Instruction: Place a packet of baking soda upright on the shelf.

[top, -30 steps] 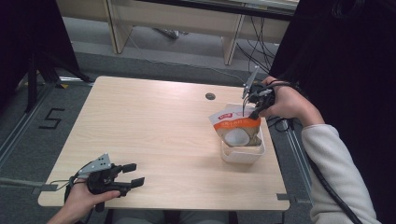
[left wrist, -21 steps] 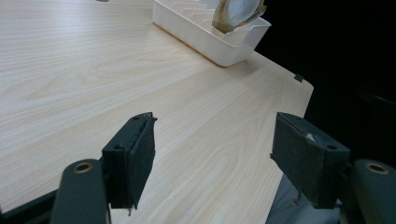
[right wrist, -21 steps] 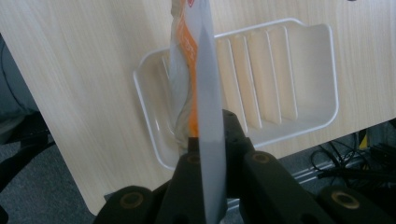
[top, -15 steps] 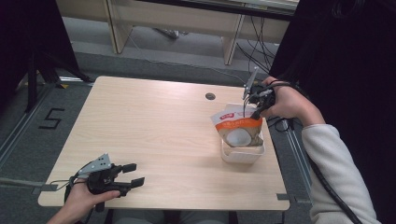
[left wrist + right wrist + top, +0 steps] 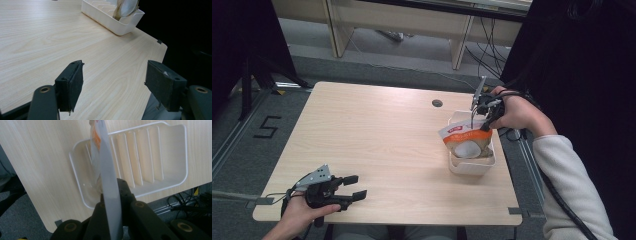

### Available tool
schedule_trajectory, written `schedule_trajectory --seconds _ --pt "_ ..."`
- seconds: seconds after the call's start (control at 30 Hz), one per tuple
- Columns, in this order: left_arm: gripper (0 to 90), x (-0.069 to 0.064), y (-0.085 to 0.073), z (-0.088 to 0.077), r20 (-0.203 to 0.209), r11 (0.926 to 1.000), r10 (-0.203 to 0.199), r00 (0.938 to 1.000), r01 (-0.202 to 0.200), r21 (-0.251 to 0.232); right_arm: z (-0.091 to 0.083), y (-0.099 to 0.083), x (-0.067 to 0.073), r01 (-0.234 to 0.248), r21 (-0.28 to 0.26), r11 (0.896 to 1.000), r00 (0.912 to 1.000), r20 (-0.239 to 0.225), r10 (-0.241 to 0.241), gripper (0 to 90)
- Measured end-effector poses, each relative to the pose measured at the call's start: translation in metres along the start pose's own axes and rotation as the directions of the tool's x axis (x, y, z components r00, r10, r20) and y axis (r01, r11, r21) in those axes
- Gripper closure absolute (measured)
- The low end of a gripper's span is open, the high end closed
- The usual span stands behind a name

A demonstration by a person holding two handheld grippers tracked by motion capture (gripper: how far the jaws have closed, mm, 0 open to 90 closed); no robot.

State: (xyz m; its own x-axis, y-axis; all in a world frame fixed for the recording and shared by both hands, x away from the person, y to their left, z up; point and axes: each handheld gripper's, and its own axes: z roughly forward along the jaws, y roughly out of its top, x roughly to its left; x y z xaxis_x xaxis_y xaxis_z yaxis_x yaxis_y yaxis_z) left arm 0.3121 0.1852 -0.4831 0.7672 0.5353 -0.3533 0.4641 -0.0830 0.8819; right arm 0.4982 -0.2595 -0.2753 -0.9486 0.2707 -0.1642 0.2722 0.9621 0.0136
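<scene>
Right hand-held gripper (image 5: pixel 476 111) pinches the snack pouch (image 5: pixel 466 141) top over the white ridged tray (image 5: pixel 472 167) at the bench's right edge; a thin grip could slip; left hand-held gripper (image 5: pixel 354 187) spread, idle.

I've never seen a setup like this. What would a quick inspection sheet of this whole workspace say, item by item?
Surface: light wooden table, a small round hole near its far edge.
Job's things: white ribbed plastic tray by the right edge; clear snack pouch with an orange-and-white label standing in it.
Clutter: nothing seen.
Grippers: left hand-held gripper open, near the front left corner, nothing between its jaws; right hand-held gripper shut on the pouch's top edge.
Cables: black leads trail from both grippers; more hang under the far bench.
Surroundings: grey floor with a taped figure five, dark curtain at right.
</scene>
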Motion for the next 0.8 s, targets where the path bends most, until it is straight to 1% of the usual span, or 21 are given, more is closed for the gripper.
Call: schedule_trajectory --seconds 0.03,0.07,0.13,0.17,0.27,0.3,0.33,0.37,0.4,0.43,0.47,0.6,0.63,0.67,0.8 --pt "29.7 0.000 0.000 0.000 0.000 1.0000 0.000 1.0000 0.000 0.000 0.001 0.000 0.000 -0.001 0.000 1.000 1.0000 0.002 0.001 90.0" --pt "29.7 0.000 0.000 0.000 0.000 1.0000 0.000 1.0000 0.000 0.000 0.003 0.000 -0.001 0.013 -0.005 1.000 0.9999 -0.008 -0.013 90.0" --pt "29.7 0.000 0.000 0.000 -0.005 1.0000 0.000 1.0000 0.000 0.004 0.003 -0.001 0.000 -0.005 0.000 1.000 1.0000 -0.004 0.005 90.0" --pt "29.7 0.000 0.000 0.000 -0.006 1.0000 0.001 1.0000 -0.001 0.005 0.004 -0.001 -0.001 0.003 -0.005 1.000 0.9999 -0.015 -0.003 90.0" --pt "29.7 0.000 0.000 0.000 -0.006 1.0000 0.000 1.0000 0.000 0.004 0.005 -0.002 -0.002 0.004 0.001 1.000 0.9999 -0.013 -0.004 90.0" --pt "29.7 0.000 0.000 0.000 -0.008 1.0000 -0.003 1.0000 0.003 0.004 0.006 -0.002 -0.003 0.015 0.002 1.000 0.9997 -0.019 -0.014 90.0" --pt "29.7 0.000 0.000 0.000 -0.007 1.0000 -0.001 1.0000 0.001 0.004 0.006 -0.002 -0.003 0.015 0.002 1.000 0.9997 -0.019 -0.014 90.0" --pt "29.7 0.001 0.000 0.000 0.003 0.9998 0.018 0.9998 -0.018 0.005 0.007 -0.002 -0.002 0.002 0.006 1.000 0.9999 -0.015 -0.002 90.0" --pt "29.7 0.001 0.000 0.000 0.002 0.9998 0.019 0.9998 -0.019 0.005 0.007 -0.002 -0.002 -0.001 0.009 1.000 0.9999 -0.015 0.001 90.0" --pt "29.7 0.001 0.000 0.000 0.002 0.9998 0.019 0.9998 -0.019 0.004 0.007 -0.002 -0.002 -0.001 0.009 1.000 0.9999 -0.015 0.001 90.0" --pt "29.7 0.000 0.000 0.000 -0.003 1.0000 -0.002 1.0000 0.002 0.000 0.009 -0.003 -0.003 0.008 0.014 1.000 0.9998 -0.017 -0.008 90.0" --pt "29.7 0.000 0.000 0.000 -0.006 1.0000 -0.002 1.0000 0.002 0.003 0.014 -0.003 -0.003 0.005 0.032 0.999 0.9998 -0.018 -0.004 90.0" --pt "29.7 0.000 0.000 0.000 -0.006 1.0000 -0.002 1.0000 0.002 0.002 0.014 -0.003 -0.003 0.005 0.032 0.999 0.9998 -0.018 -0.004 90.0" --pt "29.7 0.000 0.000 0.000 -0.006 1.0000 -0.002 1.0000 0.002 0.002 0.014 -0.003 -0.002 -0.013 0.033 0.999 0.9995 -0.027 0.014 90.0" --pt "29.7 0.000 0.000 0.000 -0.008 1.0000 -0.005 1.0000 0.005 0.002 0.015 -0.004 -0.003 -0.013 0.027 1.000 0.9996 -0.026 0.014 90.0"
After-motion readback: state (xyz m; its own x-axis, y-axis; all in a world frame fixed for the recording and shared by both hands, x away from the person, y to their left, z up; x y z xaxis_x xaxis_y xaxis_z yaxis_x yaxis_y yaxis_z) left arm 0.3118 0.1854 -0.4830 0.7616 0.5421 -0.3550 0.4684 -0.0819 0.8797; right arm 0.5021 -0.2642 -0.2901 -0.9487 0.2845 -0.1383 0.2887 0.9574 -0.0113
